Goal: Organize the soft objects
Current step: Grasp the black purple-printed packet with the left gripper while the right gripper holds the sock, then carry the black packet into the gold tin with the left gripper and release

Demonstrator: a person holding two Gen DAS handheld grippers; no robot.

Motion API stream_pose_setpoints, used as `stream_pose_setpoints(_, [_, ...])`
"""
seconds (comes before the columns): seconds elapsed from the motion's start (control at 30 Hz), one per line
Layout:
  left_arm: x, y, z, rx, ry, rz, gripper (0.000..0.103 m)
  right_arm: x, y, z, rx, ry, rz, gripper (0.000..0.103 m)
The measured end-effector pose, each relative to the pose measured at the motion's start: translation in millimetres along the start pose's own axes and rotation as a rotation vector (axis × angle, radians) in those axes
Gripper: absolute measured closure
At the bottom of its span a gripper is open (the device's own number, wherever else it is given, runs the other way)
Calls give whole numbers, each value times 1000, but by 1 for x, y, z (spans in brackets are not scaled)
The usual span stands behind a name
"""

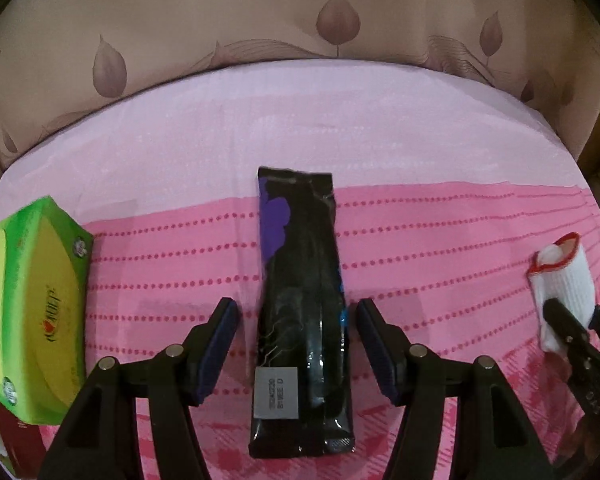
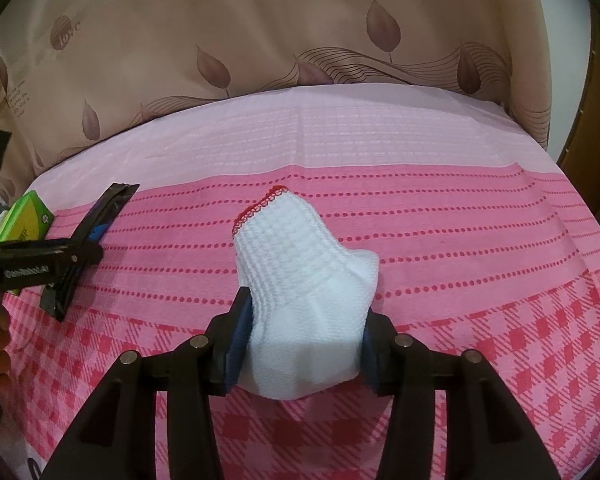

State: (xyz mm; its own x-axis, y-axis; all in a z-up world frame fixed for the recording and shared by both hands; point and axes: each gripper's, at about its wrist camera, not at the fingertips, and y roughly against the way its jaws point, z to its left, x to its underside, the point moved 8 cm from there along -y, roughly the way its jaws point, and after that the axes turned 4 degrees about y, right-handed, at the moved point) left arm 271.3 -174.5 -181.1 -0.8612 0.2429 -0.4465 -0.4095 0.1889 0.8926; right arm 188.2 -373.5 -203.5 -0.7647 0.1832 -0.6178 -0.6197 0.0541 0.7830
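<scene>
The left tongs stand open astride the long black plastic packet with a purple patch, pads clear of both its sides. It lies flat on the pink cloth-covered bench. The right tongs press on the white knitted red-edged sock, resting on the cloth. A green tissue box sits at the left.
</scene>
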Motion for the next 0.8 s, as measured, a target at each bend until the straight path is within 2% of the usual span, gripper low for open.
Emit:
stream_pose_setpoints(0.1, [1,2,2,22,-9,-13,40,0,-1,0,0,0,0,57])
stream_pose_setpoints(0.2, [4,8,6,28,-17,-23,61,0,-1,1,-1,-1,0,57])
stream_pose_setpoints(0.8, [59,51,22,40,-54,-31,68,0,-2,1,8,3,4,57])
